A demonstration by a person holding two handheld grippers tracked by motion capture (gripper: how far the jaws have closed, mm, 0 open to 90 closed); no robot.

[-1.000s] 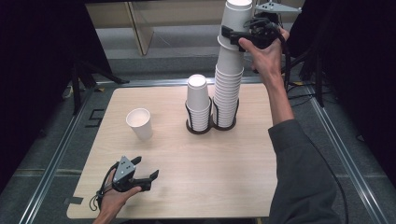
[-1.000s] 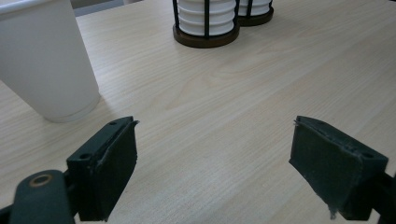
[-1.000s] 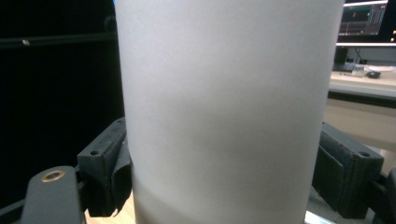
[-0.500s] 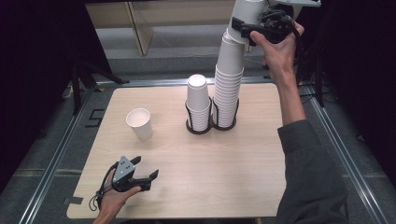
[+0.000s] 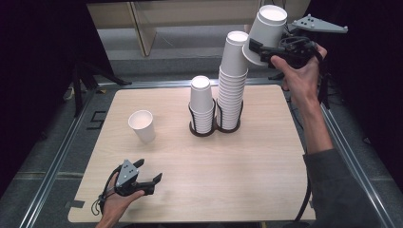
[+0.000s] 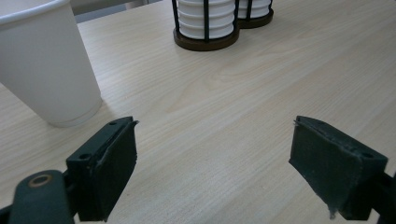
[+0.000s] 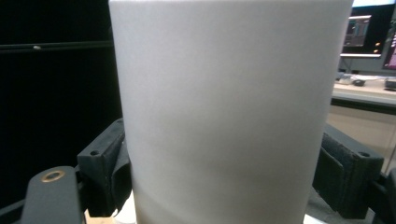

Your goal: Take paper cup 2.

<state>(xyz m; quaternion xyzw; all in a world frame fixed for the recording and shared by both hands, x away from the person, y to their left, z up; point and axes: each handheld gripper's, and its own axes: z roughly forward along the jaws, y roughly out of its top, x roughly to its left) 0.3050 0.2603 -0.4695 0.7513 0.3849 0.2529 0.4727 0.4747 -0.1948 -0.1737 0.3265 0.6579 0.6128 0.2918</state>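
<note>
My right gripper is shut on a white paper cup, held tilted in the air just right of the top of the tall cup stack. In the right gripper view the cup sits between both jaws of that gripper. A shorter stack stands beside the tall one in a black wire holder. A single cup stands upright on the table's left. My left gripper rests near the front edge, open with nothing between its jaws; the single cup is ahead of it to the left.
The light wooden table has a metal rail along its left side. A wooden cabinet stands behind the table. Dark space surrounds the sides. The holder's base shows far ahead in the left gripper view.
My right gripper has carried the top cup off the tall stack, to the right, and it now hangs tilted clear of the stack. The left gripper has stayed still.
</note>
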